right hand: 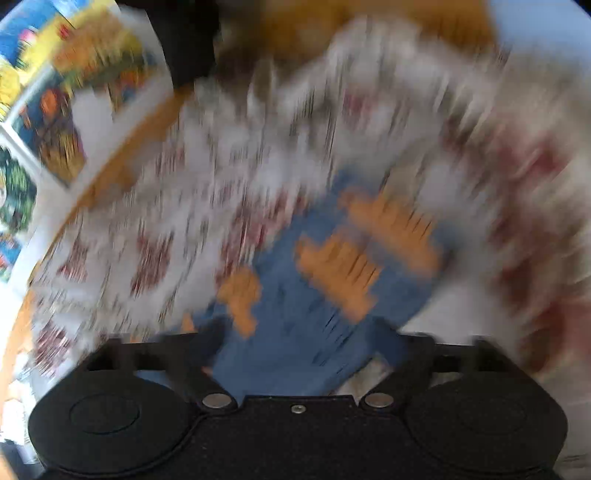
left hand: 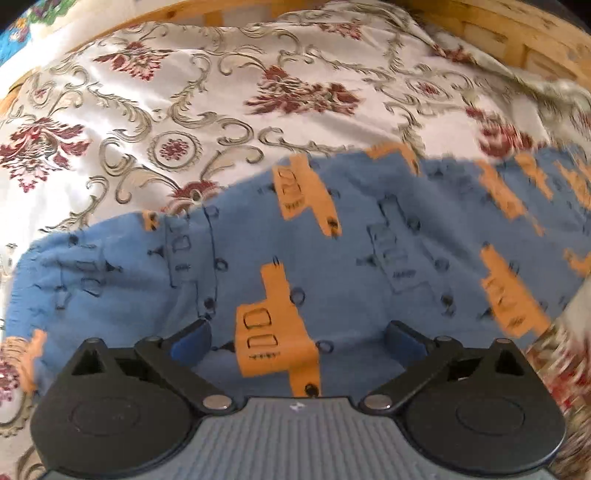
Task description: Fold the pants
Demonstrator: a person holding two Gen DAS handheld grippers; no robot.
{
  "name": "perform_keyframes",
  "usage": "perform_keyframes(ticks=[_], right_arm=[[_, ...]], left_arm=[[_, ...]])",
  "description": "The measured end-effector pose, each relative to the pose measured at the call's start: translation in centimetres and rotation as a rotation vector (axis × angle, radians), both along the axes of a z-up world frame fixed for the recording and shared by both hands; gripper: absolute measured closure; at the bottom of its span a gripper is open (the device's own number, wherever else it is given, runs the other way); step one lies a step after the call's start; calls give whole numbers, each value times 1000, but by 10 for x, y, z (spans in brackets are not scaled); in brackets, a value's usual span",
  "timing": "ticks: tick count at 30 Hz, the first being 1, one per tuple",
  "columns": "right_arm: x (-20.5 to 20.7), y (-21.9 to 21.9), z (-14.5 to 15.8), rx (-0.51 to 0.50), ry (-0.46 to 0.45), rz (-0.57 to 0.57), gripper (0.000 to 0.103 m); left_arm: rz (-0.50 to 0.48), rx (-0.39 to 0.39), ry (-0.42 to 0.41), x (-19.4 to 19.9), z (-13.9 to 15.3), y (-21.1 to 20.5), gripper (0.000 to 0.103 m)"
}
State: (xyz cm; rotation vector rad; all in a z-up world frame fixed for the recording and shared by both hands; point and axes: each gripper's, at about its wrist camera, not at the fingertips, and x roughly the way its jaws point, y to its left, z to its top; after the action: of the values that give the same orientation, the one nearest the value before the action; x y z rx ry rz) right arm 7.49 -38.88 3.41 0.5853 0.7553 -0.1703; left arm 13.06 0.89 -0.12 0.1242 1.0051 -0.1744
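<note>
Blue pants (left hand: pixel 351 258) with orange prints lie flat ahead of the spread left gripper (left hand: pixel 298 341); bare floral bedspread (left hand: pixel 184 110) beyond. Right gripper (right hand: pixel 301 347), blurred, also spread.

Home bedroom, floral bedspread (left hand: pixel 229 92), wooden bed frame (left hand: pixel 517 33), colourful picture (right hand: pixel 55 92) on the wall

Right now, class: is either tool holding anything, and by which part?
The left tool is open over the blue pants, gripping nothing. The right tool view is too blurred to tell.
</note>
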Motion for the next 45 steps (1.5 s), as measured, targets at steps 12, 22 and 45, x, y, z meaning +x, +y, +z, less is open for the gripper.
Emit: perform_keyframes(ticks=[12, 22, 45], right_arm=[[-18, -48, -26, 189, -78, -228, 2], [2, -46, -35, 47, -74, -273, 8], [3, 37, -9, -428, -150, 47, 87]], left_arm=[[-524, -60, -144, 91, 63, -194, 0], [-579, -1, -128, 113, -14, -276, 0], [-510, -497, -17, 92, 57, -163, 1]])
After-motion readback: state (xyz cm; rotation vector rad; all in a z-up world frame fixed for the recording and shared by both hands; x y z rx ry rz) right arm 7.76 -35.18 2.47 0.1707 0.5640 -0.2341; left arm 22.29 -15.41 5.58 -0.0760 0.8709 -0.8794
